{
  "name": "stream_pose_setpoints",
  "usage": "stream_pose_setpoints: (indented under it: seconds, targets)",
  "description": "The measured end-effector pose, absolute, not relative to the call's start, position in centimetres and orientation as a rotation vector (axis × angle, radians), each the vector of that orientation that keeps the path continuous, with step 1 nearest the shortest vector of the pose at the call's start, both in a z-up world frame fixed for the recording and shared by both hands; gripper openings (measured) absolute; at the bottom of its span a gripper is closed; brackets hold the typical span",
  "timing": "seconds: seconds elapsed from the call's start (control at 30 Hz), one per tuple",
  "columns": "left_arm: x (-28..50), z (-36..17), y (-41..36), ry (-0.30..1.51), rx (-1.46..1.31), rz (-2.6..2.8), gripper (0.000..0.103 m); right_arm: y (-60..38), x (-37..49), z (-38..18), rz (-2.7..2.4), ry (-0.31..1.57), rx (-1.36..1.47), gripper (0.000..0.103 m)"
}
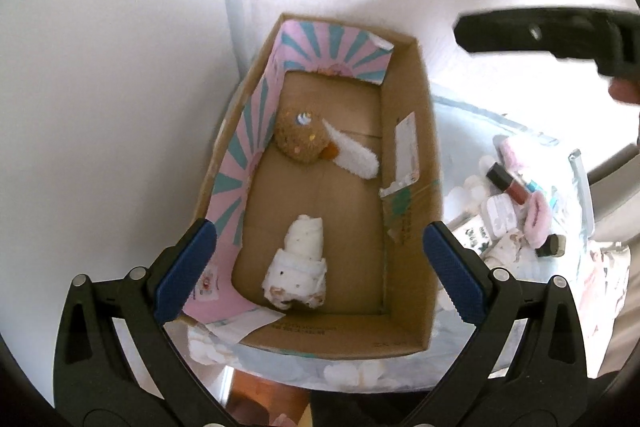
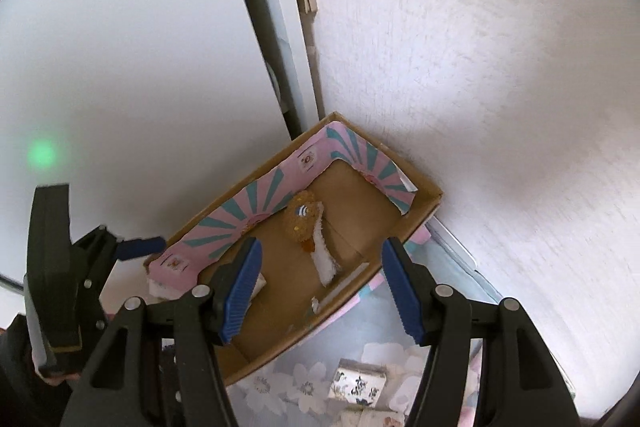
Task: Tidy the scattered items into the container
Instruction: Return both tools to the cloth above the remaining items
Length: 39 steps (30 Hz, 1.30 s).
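**A:** so where was everything sitting in that shot?

**B:** The cardboard box point(image 1: 404, 163) was pushed into the corner, on a floral cloth point(image 2: 280, 387), with pink-and-teal striped paper point(image 1: 256, 131) lining 2 of its inner walls. Inside it lay a brown plush toy point(image 1: 300, 139) with a white fluffy piece, toward the far end, and a rolled white cloth bundle point(image 1: 300, 259) nearer the camera. The left gripper point(image 1: 320, 267) hung over the near end of the box, its blue fingers point(image 1: 188, 267) spread wide with nothing between them (the bundle showed right in the gap, but down on the box floor, not touching either pad).

**A:** and the other one?

**B:** The right gripper point(image 2: 324, 291) was also spread apart and empty, above the box's near long side. In its view the plush toy lay between and beyond the 2 fingers, well apart from them, and the left finger hid most of the bundle.

**A:** anything left outside?

**B:** Yep. To the right of the box, the left wrist view showed a loose pile on the cloth: a red lip gloss tube point(image 1: 508, 183) with a black cap, something pink and fuzzy point(image 1: 536, 215), a few white bottles (labels too blurred to read). In the right wrist view a small floral-print packet point(image 2: 360, 385) lay just beside the box, below the gripper.
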<state>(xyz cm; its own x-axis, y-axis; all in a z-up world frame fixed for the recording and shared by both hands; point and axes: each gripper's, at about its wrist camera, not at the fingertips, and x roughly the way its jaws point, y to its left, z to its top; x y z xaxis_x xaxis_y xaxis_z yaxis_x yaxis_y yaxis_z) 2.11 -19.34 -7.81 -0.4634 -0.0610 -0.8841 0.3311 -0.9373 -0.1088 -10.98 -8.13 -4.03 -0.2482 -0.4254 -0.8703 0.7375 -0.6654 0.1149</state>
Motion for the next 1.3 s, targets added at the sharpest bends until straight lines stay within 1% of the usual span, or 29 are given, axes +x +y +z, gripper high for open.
stream_pose_setpoints:
  seconds: [0.1,0.37,0.53,0.63,0.73,0.87,0.97,1.07,1.17,1.3]
  targets:
    - [2.2,-6.2,-19.0,0.39,1.434,-2.504,0.103,-6.3,-9.7,-2.1,-1.997,0.403,1.211,0.058]
    - [1.6,-1.8,-16.5,0.264,1.356,-2.608,0.103,1.5,-7.3,2.4,-2.093,0.29,1.082,0.058]
    - [0.6,0.0,-14.1,0.265,1.334,-2.705,0.103,5.8,-6.3,2.4,-2.166,0.294,1.136,0.058]
    - [-0.1,0.6,-11.7,0.182,1.329,-2.751,0.103,9.0,-5.8,1.4,-2.197,0.287,1.234,0.058]
    - [-0.8,0.8,-9.0,0.105,1.349,-2.801,0.103,11.8,-4.6,1.2,-2.302,0.3,1.211,0.058]
    - [-1.3,0.2,-5.4,0.02,1.387,-2.881,0.103,16.3,-2.8,0.4,-2.384,0.241,1.185,0.058]
    - [-1.6,-1.3,-3.2,0.022,1.458,-2.904,0.103,19.4,-1.8,-1.1,-2.404,0.172,1.206,0.058]
    - [-1.8,-3.6,-1.6,0.024,1.538,-2.896,0.103,21.5,-1.0,-3.9,-2.407,0.123,1.273,0.058]
    - [-1.9,-6.2,0.1,-0.017,1.627,-2.859,0.103,22.6,-0.5,-6.5,-2.393,0.13,1.324,0.058]
    - [-1.8,-8.7,1.3,0.001,1.705,-2.868,0.103,23.6,0.3,-10.0,-2.335,0.172,1.351,0.058]
